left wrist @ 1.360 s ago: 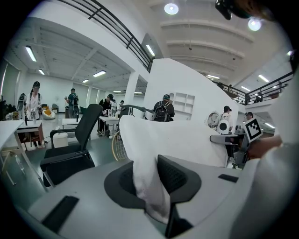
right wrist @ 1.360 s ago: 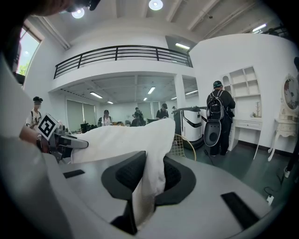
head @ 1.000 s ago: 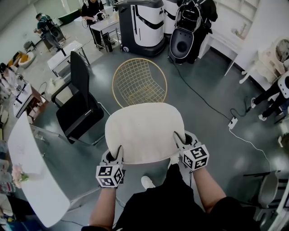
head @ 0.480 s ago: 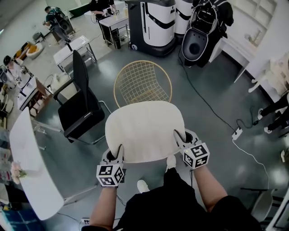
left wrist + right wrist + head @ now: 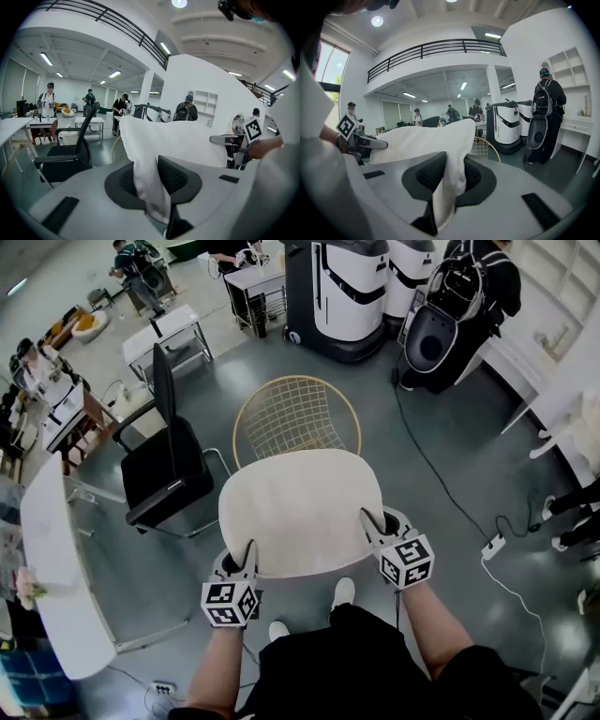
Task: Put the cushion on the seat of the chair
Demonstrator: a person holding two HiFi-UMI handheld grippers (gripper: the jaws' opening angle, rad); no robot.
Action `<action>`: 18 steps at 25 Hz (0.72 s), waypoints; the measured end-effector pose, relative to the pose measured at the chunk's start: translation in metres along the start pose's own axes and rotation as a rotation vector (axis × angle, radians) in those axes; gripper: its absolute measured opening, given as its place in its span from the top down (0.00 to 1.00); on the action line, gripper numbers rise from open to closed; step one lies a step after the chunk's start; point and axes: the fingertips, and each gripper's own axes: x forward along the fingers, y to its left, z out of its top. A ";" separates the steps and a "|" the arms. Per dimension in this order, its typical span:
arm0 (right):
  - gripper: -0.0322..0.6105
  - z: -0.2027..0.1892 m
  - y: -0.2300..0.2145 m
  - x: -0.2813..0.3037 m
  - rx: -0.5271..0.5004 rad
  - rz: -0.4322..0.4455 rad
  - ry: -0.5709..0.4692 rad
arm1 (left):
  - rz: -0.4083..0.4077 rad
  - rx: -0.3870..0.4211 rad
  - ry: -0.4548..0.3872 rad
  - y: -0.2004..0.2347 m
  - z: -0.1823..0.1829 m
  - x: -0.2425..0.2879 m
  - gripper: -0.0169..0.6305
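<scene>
Cream cushion (image 5: 300, 512) held flat at mid-frame, near corners pinched by left tool (image 5: 247, 552) and right tool (image 5: 368, 524), both clamped on fabric. Carry step, by my reading. Far edge overlaps the near rim of the wire chair (image 5: 295, 413) in the picture. Next: reach forward, lower onto it. Long axis runs left-right.

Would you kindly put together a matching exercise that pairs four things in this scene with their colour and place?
Things:
1. cushion
2. wire chair
3. office chair
4. table

Descriptions:
A. black, left of the wire chair
B. cream, clamped by left gripper and right gripper
C. white, at the far left edge
D. gold mesh, just beyond the cushion

Pairs: 1-B, 2-D, 3-A, 4-C
</scene>
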 end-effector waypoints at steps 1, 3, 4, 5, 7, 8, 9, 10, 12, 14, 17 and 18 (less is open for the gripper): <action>0.84 0.003 -0.008 0.003 -0.003 0.009 0.001 | 0.008 -0.004 0.000 -0.004 0.003 0.006 0.83; 0.84 0.009 -0.023 0.009 -0.010 0.029 0.002 | 0.026 -0.013 -0.001 -0.011 0.009 0.016 0.83; 0.84 0.012 -0.031 0.011 -0.015 0.039 0.002 | 0.035 -0.017 -0.002 -0.016 0.012 0.020 0.83; 0.84 0.014 -0.038 0.013 -0.019 0.048 0.001 | 0.044 -0.020 -0.002 -0.020 0.014 0.025 0.83; 0.84 0.018 -0.054 0.017 -0.028 0.062 -0.002 | 0.058 -0.023 -0.004 -0.029 0.017 0.036 0.83; 0.84 0.019 -0.062 0.019 -0.032 0.067 -0.003 | 0.064 -0.025 -0.005 -0.033 0.018 0.042 0.83; 0.84 0.019 -0.070 0.021 -0.035 0.072 -0.005 | 0.068 -0.026 -0.006 -0.037 0.019 0.048 0.83; 0.84 0.020 -0.078 0.023 -0.037 0.076 -0.005 | 0.073 -0.028 -0.008 -0.041 0.020 0.054 0.83; 0.84 0.022 -0.090 0.027 -0.039 0.086 -0.006 | 0.085 -0.029 -0.012 -0.047 0.023 0.062 0.83; 0.84 0.024 -0.098 0.031 -0.043 0.096 -0.008 | 0.097 -0.033 -0.017 -0.050 0.026 0.068 0.83; 0.84 0.027 -0.109 0.041 -0.055 0.108 -0.006 | 0.110 -0.040 -0.018 -0.052 0.028 0.079 0.83; 0.84 0.027 -0.113 0.044 -0.057 0.110 -0.004 | 0.112 -0.038 -0.017 -0.052 0.029 0.083 0.83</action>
